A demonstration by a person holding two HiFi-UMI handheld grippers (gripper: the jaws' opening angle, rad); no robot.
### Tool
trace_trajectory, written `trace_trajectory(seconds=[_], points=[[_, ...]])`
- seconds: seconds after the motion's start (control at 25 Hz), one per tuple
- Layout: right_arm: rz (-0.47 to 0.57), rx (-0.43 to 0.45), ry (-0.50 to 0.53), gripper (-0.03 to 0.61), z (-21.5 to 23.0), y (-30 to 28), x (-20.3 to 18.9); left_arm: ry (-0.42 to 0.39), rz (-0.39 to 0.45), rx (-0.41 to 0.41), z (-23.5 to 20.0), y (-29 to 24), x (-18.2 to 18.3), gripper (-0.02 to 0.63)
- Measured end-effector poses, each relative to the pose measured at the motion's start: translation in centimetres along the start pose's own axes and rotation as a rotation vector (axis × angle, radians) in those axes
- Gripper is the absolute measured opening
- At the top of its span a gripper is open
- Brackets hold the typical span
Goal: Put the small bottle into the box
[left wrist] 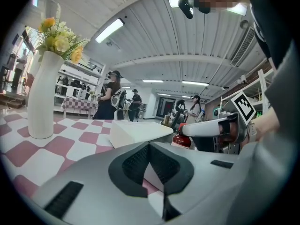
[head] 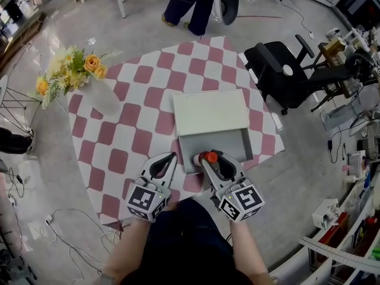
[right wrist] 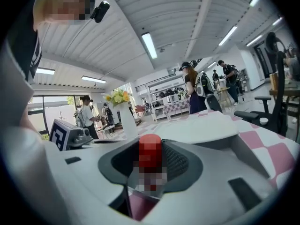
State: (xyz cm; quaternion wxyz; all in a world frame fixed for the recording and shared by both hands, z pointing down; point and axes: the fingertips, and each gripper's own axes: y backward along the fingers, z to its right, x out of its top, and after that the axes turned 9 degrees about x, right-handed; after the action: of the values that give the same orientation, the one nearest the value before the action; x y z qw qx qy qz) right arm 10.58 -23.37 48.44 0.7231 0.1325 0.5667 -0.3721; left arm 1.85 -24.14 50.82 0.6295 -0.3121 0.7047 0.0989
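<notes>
Small bottle (right wrist: 150,157) in right tongs (head: 206,158), apparently over box (head: 221,139).

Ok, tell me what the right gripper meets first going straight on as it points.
Holding the small bottle, the right gripper probably meets the grey box floor first, the white lid beyond; depth unclear.

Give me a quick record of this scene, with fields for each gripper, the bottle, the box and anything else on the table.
left gripper: shut, nothing between its jaws, just left of the box
right gripper: shut on the small bottle
small bottle: red cap, held at the box's near edge
box: grey, open toward the person
lid: white, lying at the box's far end
cloth: pink and white checks
vase: white, yellow flowers, far left
</notes>
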Motion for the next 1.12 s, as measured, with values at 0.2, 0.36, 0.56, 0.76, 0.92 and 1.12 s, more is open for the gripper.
trace_trajectory(seconds=[0.2, 0.36, 0.56, 0.76, 0.92, 1.12], points=[[-0.046, 0.016, 0.026, 0.150, -0.2, -1.2, -0.8, 0.011, -0.003, 0.002, -0.5, -0.1, -0.2, 0.006], [-0.092, 0.021, 0.070, 0.150, -0.3, -1.9, -1.5, 0.030, -0.004, 0.007, -0.9, -0.2, -0.2, 0.006], [-0.140, 0.032, 0.117, 0.150, -0.6, -2.2, -2.1, 0.030, -0.004, 0.010, -0.8, -0.2, -0.1, 0.006], [-0.200, 0.047, 0.190, 0.150, -1.1, -2.8, -2.6, 0.036, 0.002, 0.014, -0.9, 0.1, -0.1, 0.006], [-0.233, 0.066, 0.233, 0.150, -1.6, -3.3, -2.8, 0.041, 0.003, 0.030, -1.3, 0.2, 0.1, 0.006], [-0.280, 0.068, 0.256, 0.150, -1.7, -3.6, -3.2, 0.045, 0.006, 0.036, -1.4, 0.3, 0.1, 0.006]])
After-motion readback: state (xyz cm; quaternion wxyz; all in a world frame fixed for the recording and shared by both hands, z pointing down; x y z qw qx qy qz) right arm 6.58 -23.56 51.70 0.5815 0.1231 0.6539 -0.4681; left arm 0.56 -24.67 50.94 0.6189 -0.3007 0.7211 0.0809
